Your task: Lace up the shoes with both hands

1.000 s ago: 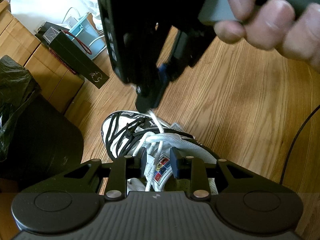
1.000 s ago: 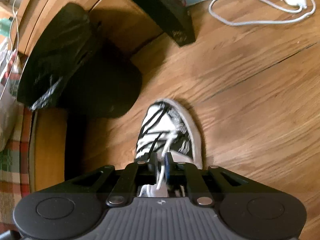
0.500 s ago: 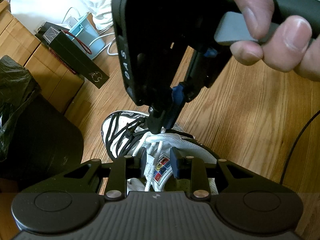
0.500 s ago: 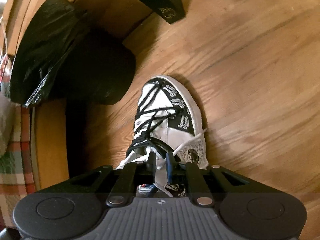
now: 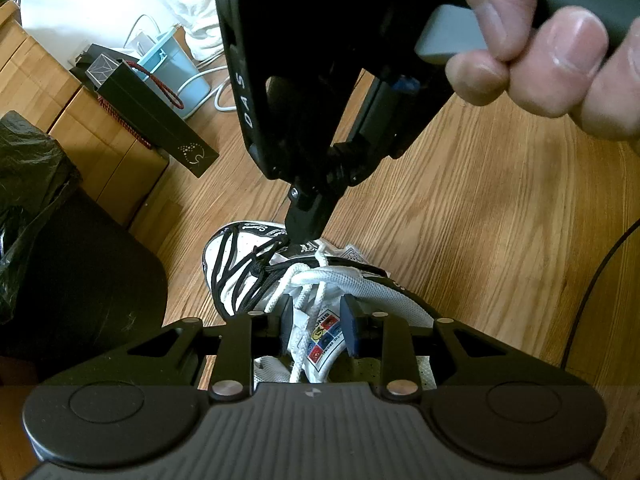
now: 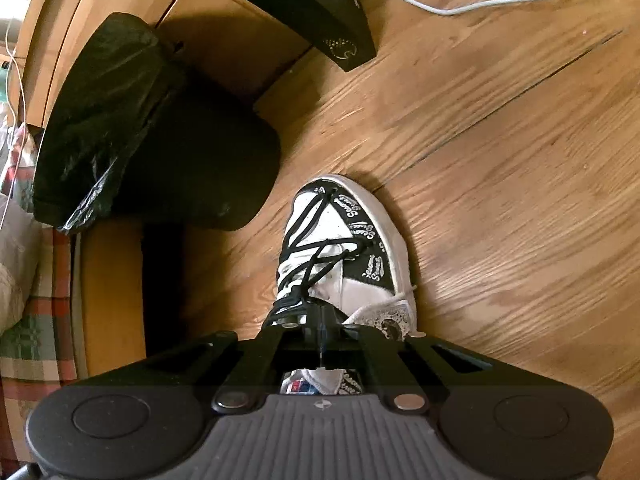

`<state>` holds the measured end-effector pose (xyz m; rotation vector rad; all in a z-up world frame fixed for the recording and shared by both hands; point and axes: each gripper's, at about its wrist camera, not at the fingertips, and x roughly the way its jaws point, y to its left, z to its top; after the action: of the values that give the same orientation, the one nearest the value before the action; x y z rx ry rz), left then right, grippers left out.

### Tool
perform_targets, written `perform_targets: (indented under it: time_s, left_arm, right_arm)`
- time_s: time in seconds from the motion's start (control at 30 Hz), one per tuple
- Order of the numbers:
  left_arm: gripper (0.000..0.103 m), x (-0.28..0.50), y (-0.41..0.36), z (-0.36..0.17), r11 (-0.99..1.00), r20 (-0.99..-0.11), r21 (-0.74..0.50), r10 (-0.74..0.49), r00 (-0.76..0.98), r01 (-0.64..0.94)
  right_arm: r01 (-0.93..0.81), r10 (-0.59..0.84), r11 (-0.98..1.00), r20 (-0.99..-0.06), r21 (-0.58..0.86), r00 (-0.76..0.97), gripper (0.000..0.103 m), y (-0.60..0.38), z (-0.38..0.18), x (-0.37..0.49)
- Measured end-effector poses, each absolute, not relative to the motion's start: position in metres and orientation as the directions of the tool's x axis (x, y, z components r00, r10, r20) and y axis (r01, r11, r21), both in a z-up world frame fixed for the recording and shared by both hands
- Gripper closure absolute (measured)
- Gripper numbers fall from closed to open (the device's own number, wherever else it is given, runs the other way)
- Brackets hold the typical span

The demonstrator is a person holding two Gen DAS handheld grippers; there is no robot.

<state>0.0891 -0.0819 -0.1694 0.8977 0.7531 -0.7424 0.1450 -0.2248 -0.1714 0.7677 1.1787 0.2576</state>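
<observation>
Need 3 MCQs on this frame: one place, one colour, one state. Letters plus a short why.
1. Where does the black bin stand relative to the shoe in the right wrist view?
A. left of it
B. right of it
C. on top of it

2. What colour are the laces crossing the toe end of the shoe?
A. red
B. black
C. yellow

3. How is the right gripper?
A. wide open
B. out of view
C. shut

Key:
1 A, the bin fills the left side, beside the shoe's toe.
2 B, black laces criss-cross the white toe; the white lace lies nearer the ankle.
3 C, its fingers meet with no gap over the shoe's tongue.
</observation>
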Motion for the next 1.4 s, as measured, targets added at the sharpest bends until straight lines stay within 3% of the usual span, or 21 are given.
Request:
perform_targets:
  time_s: [0.27, 0.5, 0.53, 0.57, 1.3, 1.4]
  left_arm:
    - [0.073, 0.090, -0.083, -0.169, 0.425, -0.817, 0.399, -0.237, 0.525, 0.813]
    - [0.073, 0.090, -0.082, -0.169, 0.425, -0.818, 0.399, -0.237, 0.525, 0.813]
    - [0.073, 0.090, -0.082, -0.169, 0.425, -0.817, 0.399, -0.237, 0.525, 0.813]
    - [0.073, 0.089, -0.082, -0.169, 0.425, -0.817, 0.399, -0.237, 0.525, 0.813]
    - [0.071, 0.089, -0.082, -0.170, 0.425, -0.816, 0.401, -0.237, 0.527, 0.812]
    - [0.071, 0.089, -0.082, -0.170, 0.425, -0.817, 0.400, -0.237, 0.526, 0.812]
  right_arm:
    - [0.329, 0.585, 0.664, -0.740, 0.672, 0.332, 0.084, -0.230, -0.189, 0.143]
    - [0.407, 0.621, 0.563, -0.693, 0.719, 0.365, 0.084, -0.236, -0.201, 0.135]
    - [0.392, 0.622, 0.571, -0.691, 0.722, 0.368, 0.097, -0.235, -0.199, 0.136]
    - [0.373, 0.618, 0.584, -0.693, 0.721, 0.371, 0.098, -0.234, -0.196, 0.137]
    - [0.214, 0.459, 0.749, -0.724, 0.627, 0.515, 0.101, -0.243, -0.156, 0.155]
    - [0.232, 0.498, 0.733, -0.736, 0.640, 0.458, 0.095, -0.238, -0.164, 0.156]
